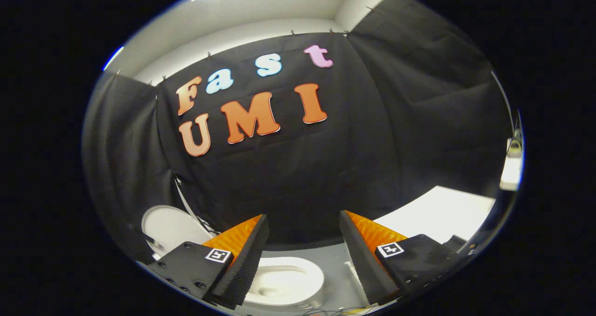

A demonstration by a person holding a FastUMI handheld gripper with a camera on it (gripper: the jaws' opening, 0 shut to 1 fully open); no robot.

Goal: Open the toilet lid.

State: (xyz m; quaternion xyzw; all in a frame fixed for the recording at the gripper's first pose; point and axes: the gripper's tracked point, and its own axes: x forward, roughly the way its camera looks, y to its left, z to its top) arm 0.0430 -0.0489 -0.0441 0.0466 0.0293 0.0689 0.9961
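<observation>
Two fingers of your gripper (302, 255) stand wide apart, grasping nothing; the lid (170, 227) stands raised behind the bowl (288, 279) below them.

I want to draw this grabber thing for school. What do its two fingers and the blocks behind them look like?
The gripper has two wedge-shaped fingers that taper toward pointed tips, with ridged, bumpy-textured faces. Each grows out of a boxy black mount with small screws. On top of each mount sits a square white sticker with a black pattern, like a little code tag. The fingers stand apart, nothing between them.
</observation>
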